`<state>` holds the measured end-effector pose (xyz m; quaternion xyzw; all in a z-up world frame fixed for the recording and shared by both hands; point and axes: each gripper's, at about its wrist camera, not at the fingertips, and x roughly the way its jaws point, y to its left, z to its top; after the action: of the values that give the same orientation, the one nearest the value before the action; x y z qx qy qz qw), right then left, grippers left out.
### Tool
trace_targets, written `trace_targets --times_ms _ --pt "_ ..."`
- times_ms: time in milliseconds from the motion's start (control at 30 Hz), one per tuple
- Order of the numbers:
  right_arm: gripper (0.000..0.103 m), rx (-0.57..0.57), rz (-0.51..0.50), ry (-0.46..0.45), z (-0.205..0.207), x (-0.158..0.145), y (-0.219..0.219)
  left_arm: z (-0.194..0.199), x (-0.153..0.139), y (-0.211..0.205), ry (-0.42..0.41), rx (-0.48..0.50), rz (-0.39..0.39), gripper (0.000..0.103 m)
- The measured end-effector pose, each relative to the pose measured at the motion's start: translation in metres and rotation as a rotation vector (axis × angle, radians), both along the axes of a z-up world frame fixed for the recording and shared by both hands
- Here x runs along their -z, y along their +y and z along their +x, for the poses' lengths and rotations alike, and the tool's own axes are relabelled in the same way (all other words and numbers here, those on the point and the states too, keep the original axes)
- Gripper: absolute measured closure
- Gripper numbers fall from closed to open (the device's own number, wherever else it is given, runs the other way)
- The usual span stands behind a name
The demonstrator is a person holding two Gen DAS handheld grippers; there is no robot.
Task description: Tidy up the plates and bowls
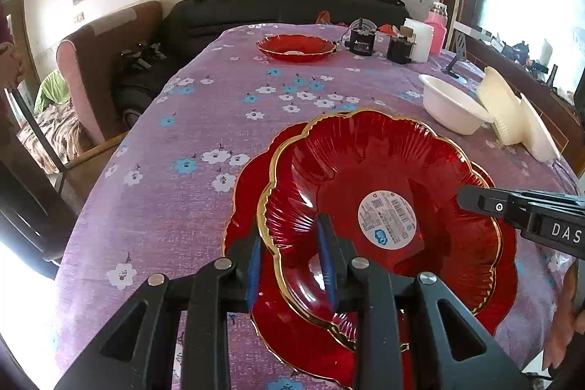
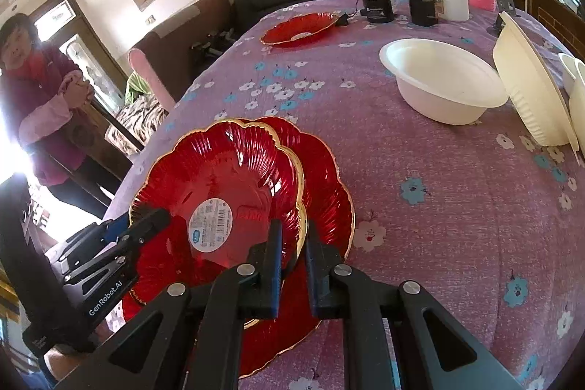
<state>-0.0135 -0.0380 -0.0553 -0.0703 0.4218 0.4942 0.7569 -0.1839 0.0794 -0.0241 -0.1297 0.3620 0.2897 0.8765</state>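
Note:
Both grippers hold one red gold-rimmed plate (image 1: 365, 170) with a round white sticker (image 1: 387, 220) just above a second, matching red plate (image 1: 245, 200). My left gripper (image 1: 289, 233) is shut on the upper plate's near left rim, one blue pad inside and one outside. My right gripper (image 2: 292, 236) is shut on the opposite rim of that plate (image 2: 226, 167), with the lower plate (image 2: 329, 178) showing beyond it. Each gripper shows in the other's view: the right gripper (image 1: 466, 200), the left gripper (image 2: 144, 220). A third red plate (image 1: 295, 47) lies far up the table.
A white bowl (image 2: 438, 79) stands upright at the right; cream bowls (image 2: 530, 90) lie tipped on their sides beside it. Black devices (image 1: 362, 41), a white jar (image 1: 420, 39) and a pink bottle (image 1: 437, 24) crowd the far end. A person (image 2: 40, 90) stands off the table's left edge.

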Motion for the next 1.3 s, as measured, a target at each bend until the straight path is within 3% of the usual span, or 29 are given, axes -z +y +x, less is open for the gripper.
trace_targets --times_ms 567,733,1300 --pt "0.09 0.003 -0.047 -0.057 -0.003 -0.002 0.008 0.0 -0.004 -0.011 0.056 0.048 -0.001 0.062" --pt "0.091 0.0 -0.066 -0.071 -0.007 -0.001 0.011 -0.005 -0.012 -0.014 0.045 0.045 0.046 0.048" --pt "0.09 0.003 -0.039 -0.039 -0.005 -0.003 0.005 -0.005 -0.011 -0.012 0.029 0.043 0.04 0.048"
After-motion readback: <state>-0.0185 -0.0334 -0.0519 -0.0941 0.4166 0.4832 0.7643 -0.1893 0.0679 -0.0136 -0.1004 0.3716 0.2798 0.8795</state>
